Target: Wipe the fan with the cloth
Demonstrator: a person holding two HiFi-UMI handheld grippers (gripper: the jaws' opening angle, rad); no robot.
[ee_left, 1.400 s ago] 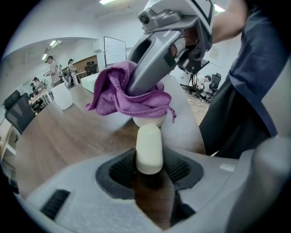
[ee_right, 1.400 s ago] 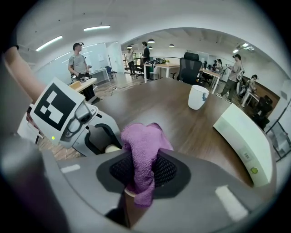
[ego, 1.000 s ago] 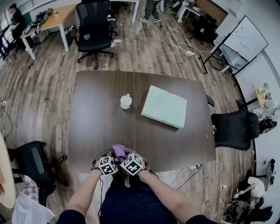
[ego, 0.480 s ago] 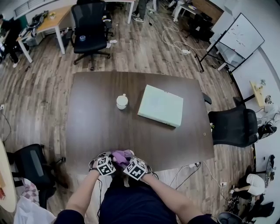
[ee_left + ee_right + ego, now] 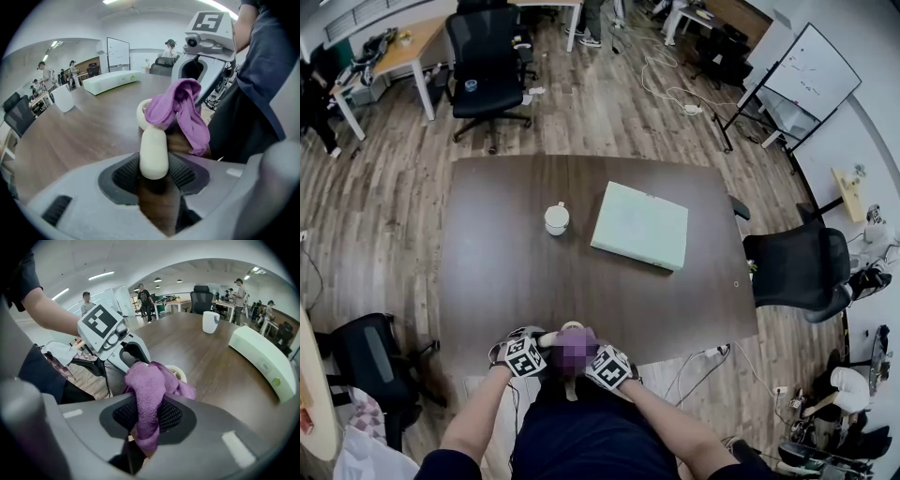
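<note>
Both tools are at the near edge of the dark brown wood bench (image 5: 506, 272), lower centre of the head view.

The left tool (image 5: 154, 176) is closed on the rounded handle of a small cream-white plastic hand fan (image 5: 153, 152). Both ribbed dark pads press the handle's sides, so the gap is only handle-wide. The handle runs up and away from the jaws to the fan's ring-shaped head at frame centre.

The right tool (image 5: 147, 417) is nipped tight on a purple terry cloth (image 5: 149, 390). One fold is bunched between the pads, a short tail hangs below them, and the rest is heaped over the fan's head.

In the left gripper view the cloth drapes over the top and right side of the ring, w/ the right tool coming in from the upper right behind it. In the right gripper view a bit of cream rim peeks out just right of the cloth. The left tool and its marker cube sit upper left of the cloth.

In the head view the purple spot between the two marker cubes is blurred. The fan looks to be at the bench edge, but I can't tell if it touches the top.

Further up the bench, a white mug (image 5: 556, 218) stands centre-left. A pale green flat rectangular box (image 5: 640, 226) lies to its right, near but apart. One black office chair (image 5: 487, 66) is at upper left beyond the bench, another (image 5: 792, 267) at the right side.
</note>
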